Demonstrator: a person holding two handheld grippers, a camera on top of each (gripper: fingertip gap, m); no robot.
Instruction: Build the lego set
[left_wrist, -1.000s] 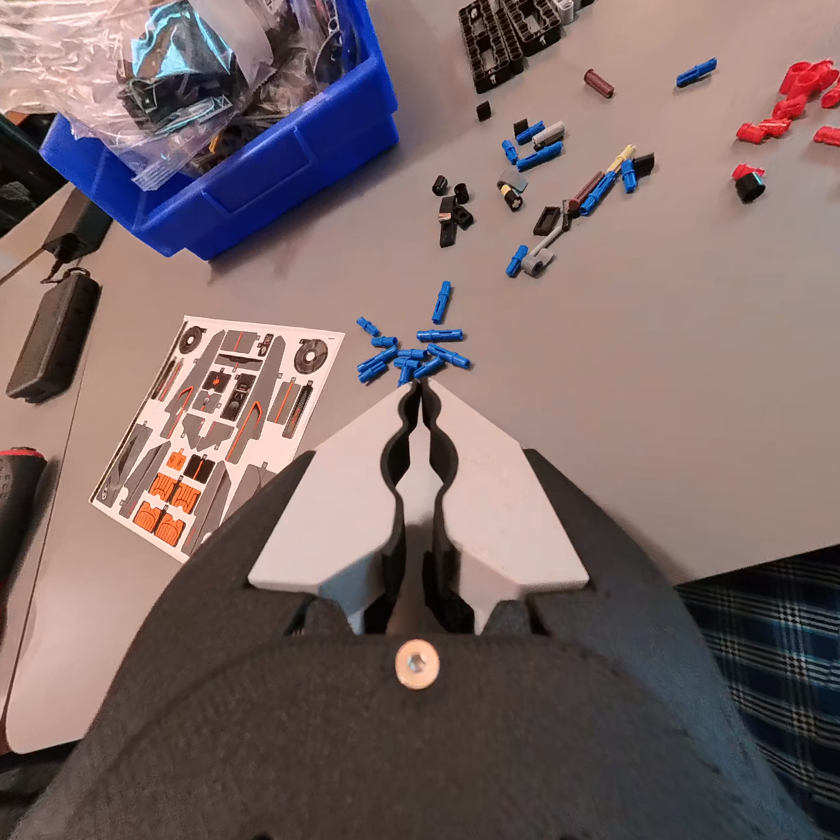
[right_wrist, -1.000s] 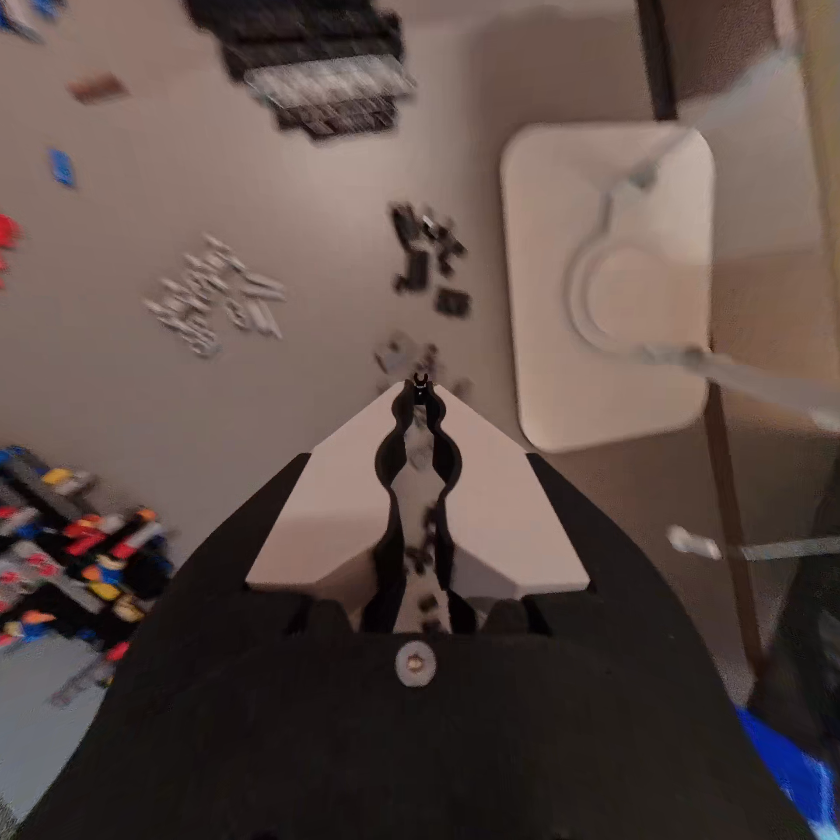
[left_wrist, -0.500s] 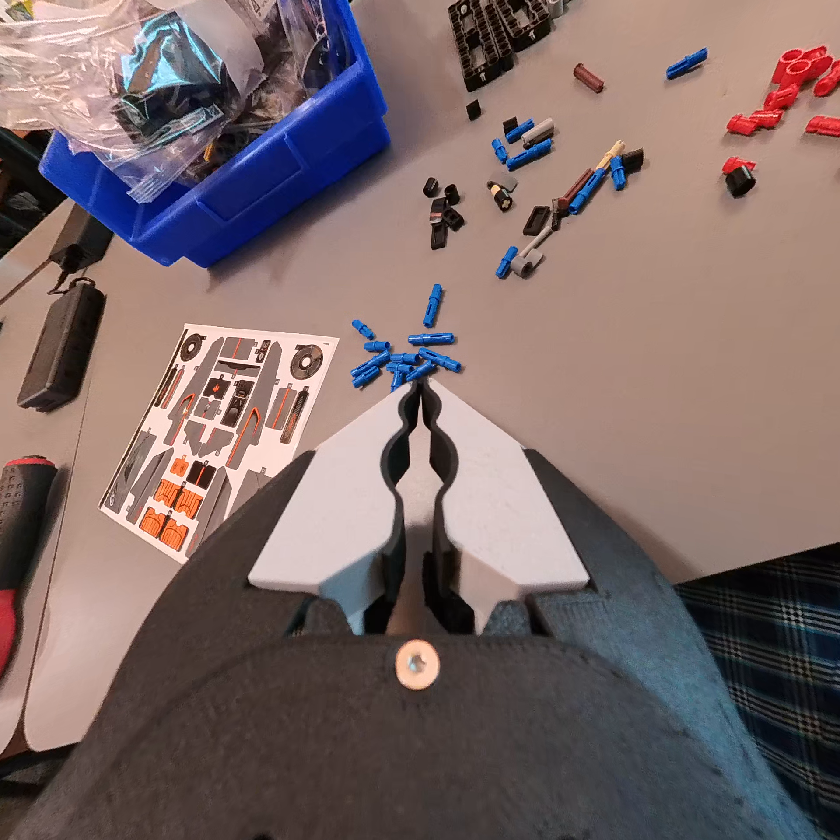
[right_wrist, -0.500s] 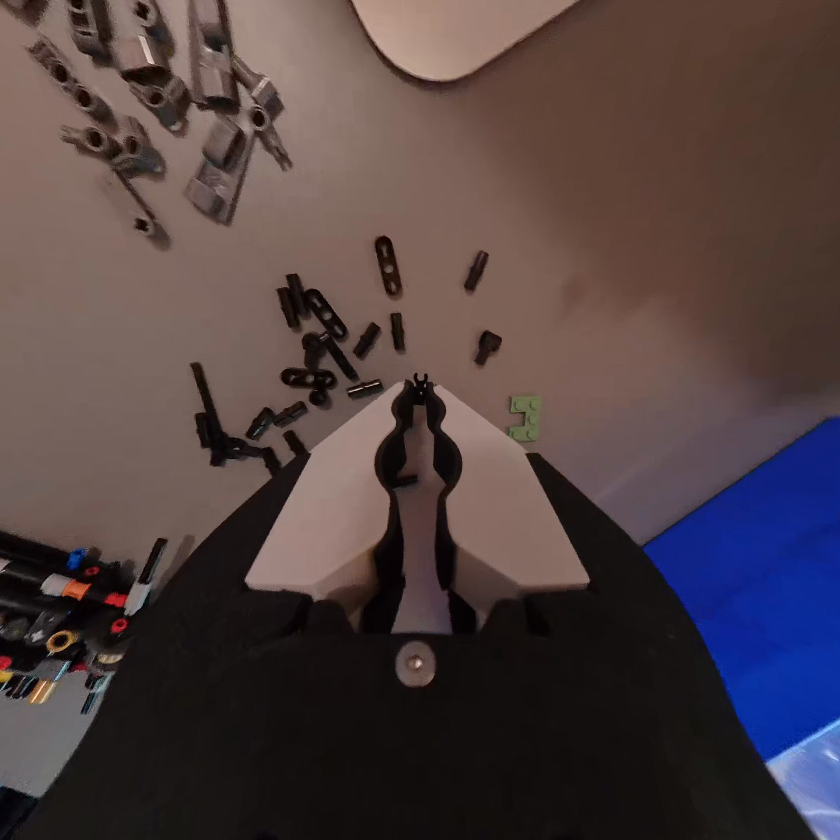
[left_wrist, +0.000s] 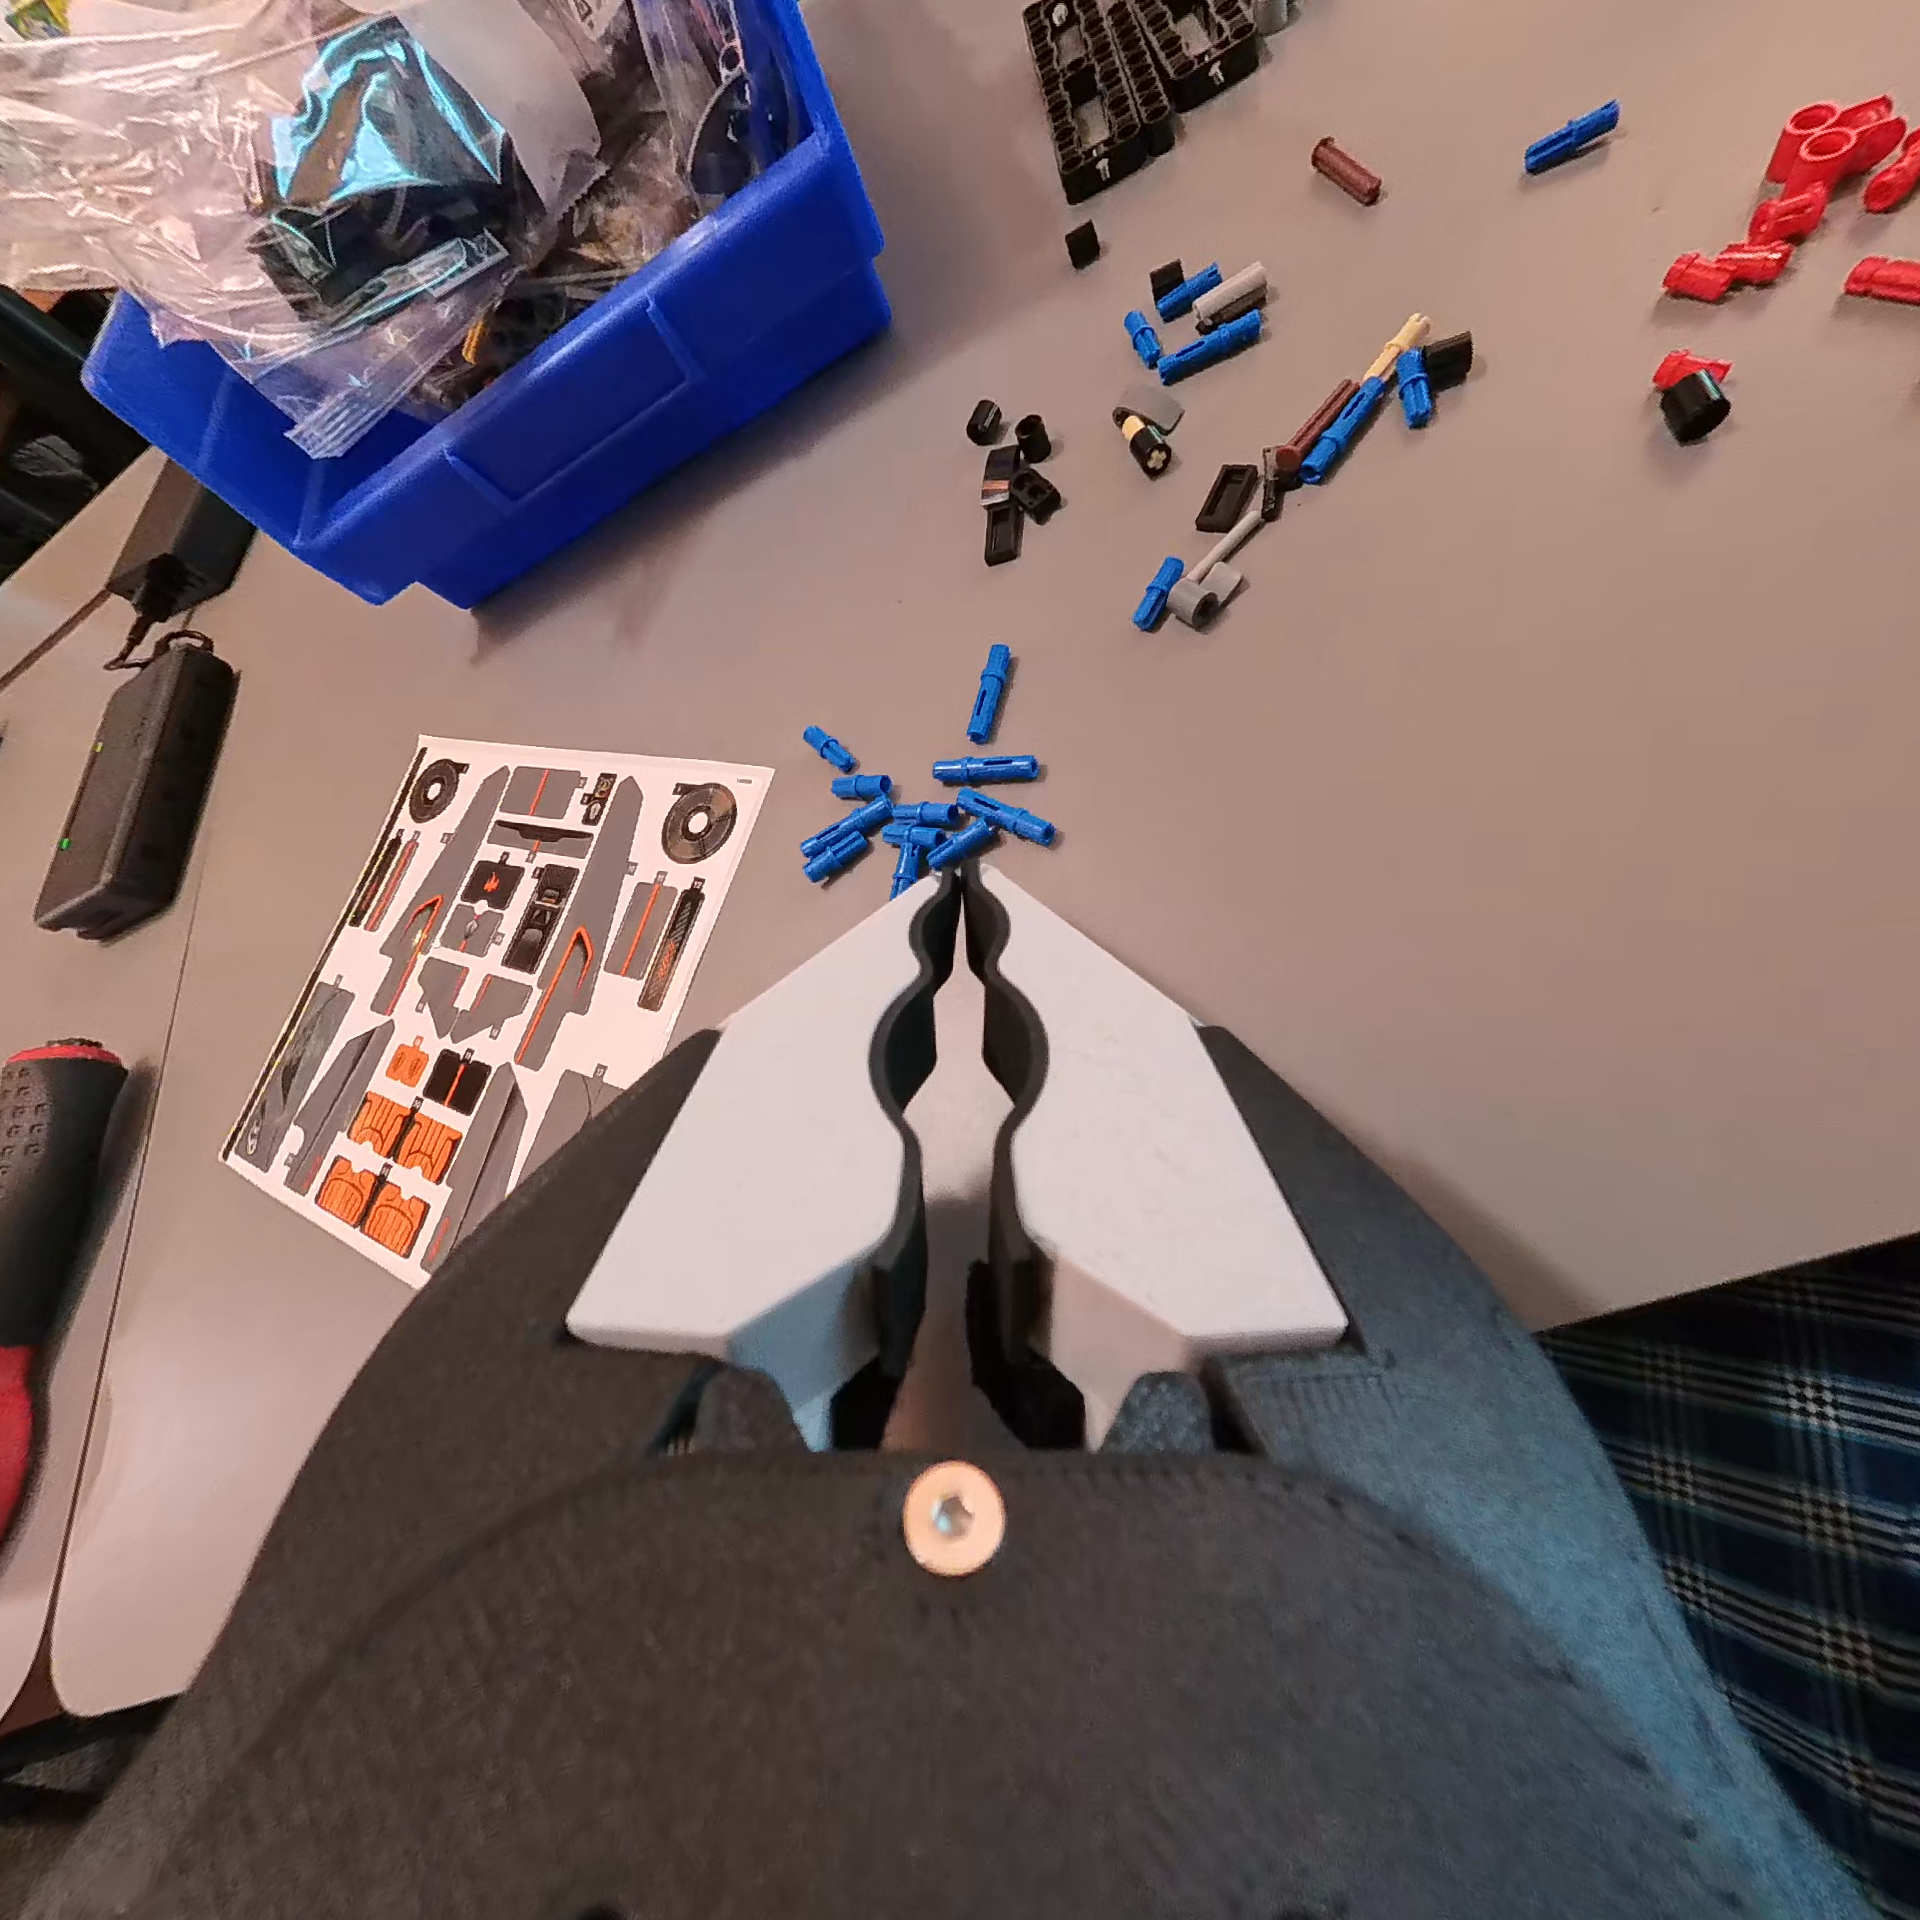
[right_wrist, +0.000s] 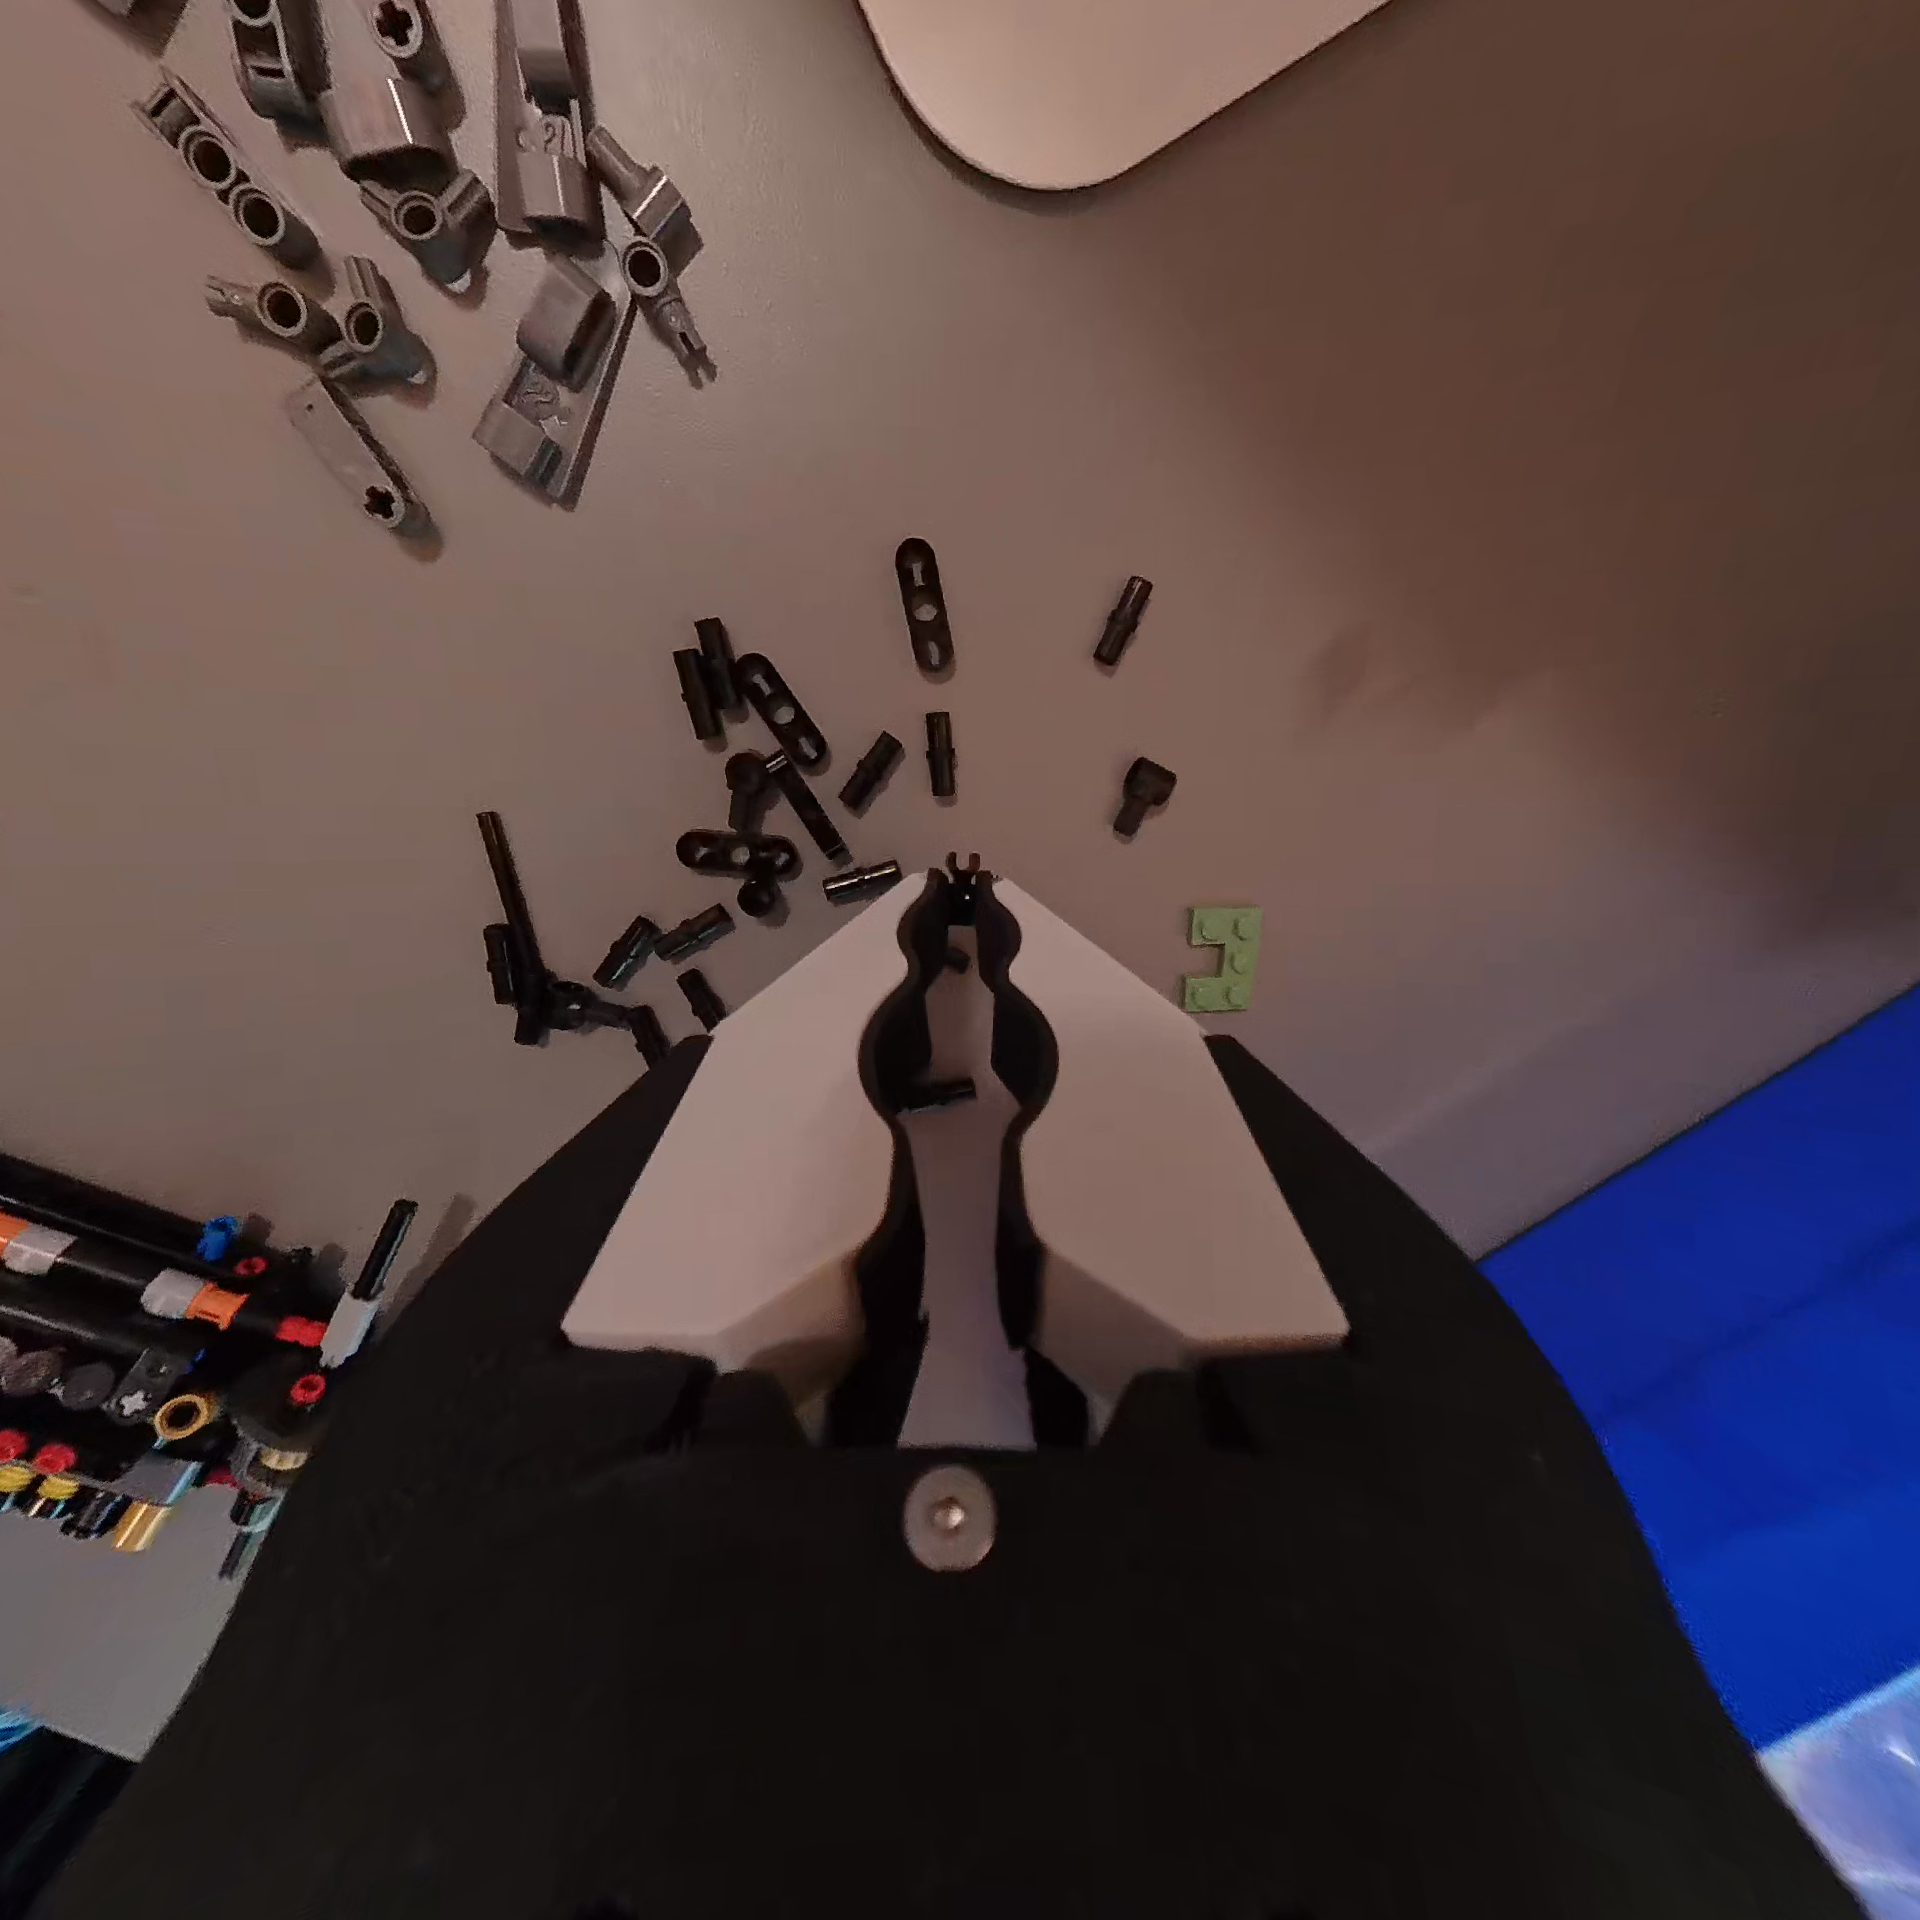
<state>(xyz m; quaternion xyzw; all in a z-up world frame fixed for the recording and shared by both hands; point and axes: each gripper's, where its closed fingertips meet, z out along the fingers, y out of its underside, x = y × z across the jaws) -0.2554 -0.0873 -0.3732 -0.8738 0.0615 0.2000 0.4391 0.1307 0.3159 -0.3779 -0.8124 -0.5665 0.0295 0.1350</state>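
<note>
Over the grey bench, the left gripper has its fingers pressed together at the tips with nothing between them, poised just at the near edge of a small heap of blue pins. Left of that heap lies a sticker sheet printed in grey, black and orange. Farther back stands a blue bin stuffed with clear plastic bags. Beyond the pins are scattered mixed small parts in black, blue, grey and brown, a black beam frame at the far edge, and red connectors to the right. A black power adapter lies at the left edge of the bench.

On the right wrist view, the right gripper is closed on a tiny black clip piece that pokes out beyond the tips. Just ahead and to the left lie loose black pins and thin liftarms, well beyond them a group of dark grey connectors. A light green plate sits just right of the fingers. A partly built assembly of black beams with coloured pins lies at lower left, and a blue surface fills the lower right.
</note>
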